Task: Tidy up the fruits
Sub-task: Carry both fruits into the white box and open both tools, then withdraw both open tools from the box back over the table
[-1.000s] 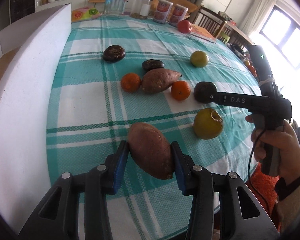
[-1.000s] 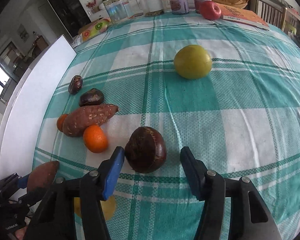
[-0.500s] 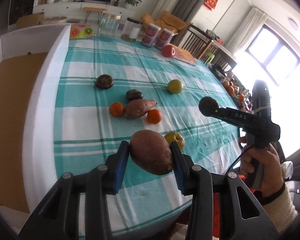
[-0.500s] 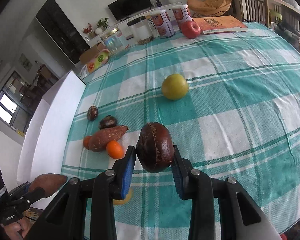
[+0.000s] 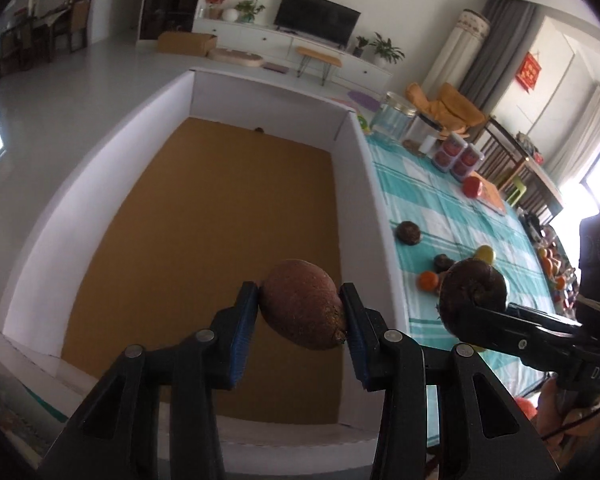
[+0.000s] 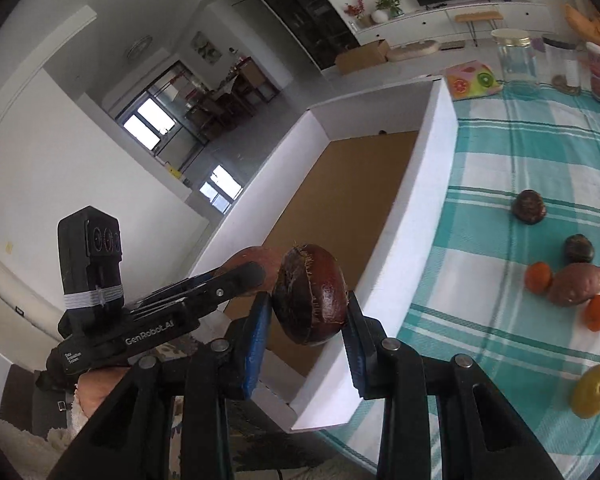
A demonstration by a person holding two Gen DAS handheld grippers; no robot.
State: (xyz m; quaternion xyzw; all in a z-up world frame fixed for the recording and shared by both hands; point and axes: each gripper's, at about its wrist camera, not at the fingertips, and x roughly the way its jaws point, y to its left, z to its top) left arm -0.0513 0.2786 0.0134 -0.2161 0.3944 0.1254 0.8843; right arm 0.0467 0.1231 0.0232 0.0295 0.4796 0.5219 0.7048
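Left wrist view: left gripper [image 5: 300,316] clamps sweet potato [image 5: 302,305] above white box [image 5: 374,216] | right gripper [image 6: 306,312] clamps chestnut-like fruit [image 6: 309,294] over box's near wall | lower inside before letting go, keep grippers apart

right claw [image 5: 480,312] body: "DAS" in white | left claw [image 6: 256,276] body: "GenRobot.AI", plus small "Data Acquisition System" beside it | red wall hanging [image 5: 529,73]: characters unreadable | canisters [image 5: 458,156]: labels too blurred
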